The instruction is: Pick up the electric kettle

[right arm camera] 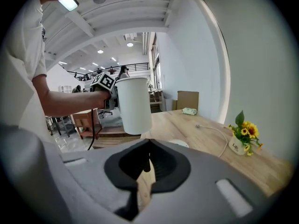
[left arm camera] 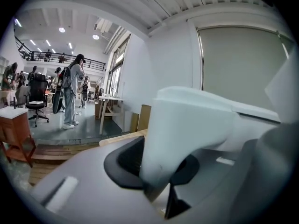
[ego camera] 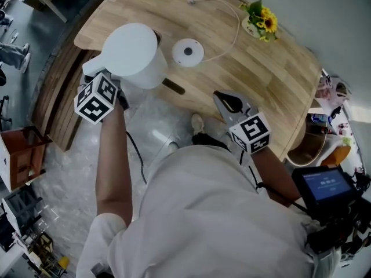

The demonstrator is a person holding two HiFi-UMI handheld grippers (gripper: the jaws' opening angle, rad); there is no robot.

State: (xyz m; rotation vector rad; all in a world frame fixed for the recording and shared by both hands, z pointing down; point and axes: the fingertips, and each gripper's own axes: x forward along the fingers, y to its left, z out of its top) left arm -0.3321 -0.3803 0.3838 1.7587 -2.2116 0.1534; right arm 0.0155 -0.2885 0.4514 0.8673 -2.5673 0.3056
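Note:
The white electric kettle (ego camera: 132,54) hangs in the air above the left end of the wooden table (ego camera: 261,80), apart from its round white base (ego camera: 187,52). My left gripper (ego camera: 101,69) is shut on the kettle's handle (left arm camera: 187,125), which fills the space between its jaws (left arm camera: 159,171). In the right gripper view the kettle (right arm camera: 133,105) is upright, well above the tabletop, with the base (right arm camera: 180,143) just behind my jaws. My right gripper (ego camera: 227,101) hovers over the table's near edge; its jaws (right arm camera: 145,164) are shut with nothing between them.
A white cable (ego camera: 229,13) runs from the base toward the table's far edge. A small pot of sunflowers (ego camera: 261,21) stands at the back right. A small dark piece (ego camera: 173,86) lies near the front edge. Wooden steps and a red stool (ego camera: 23,149) are at the left.

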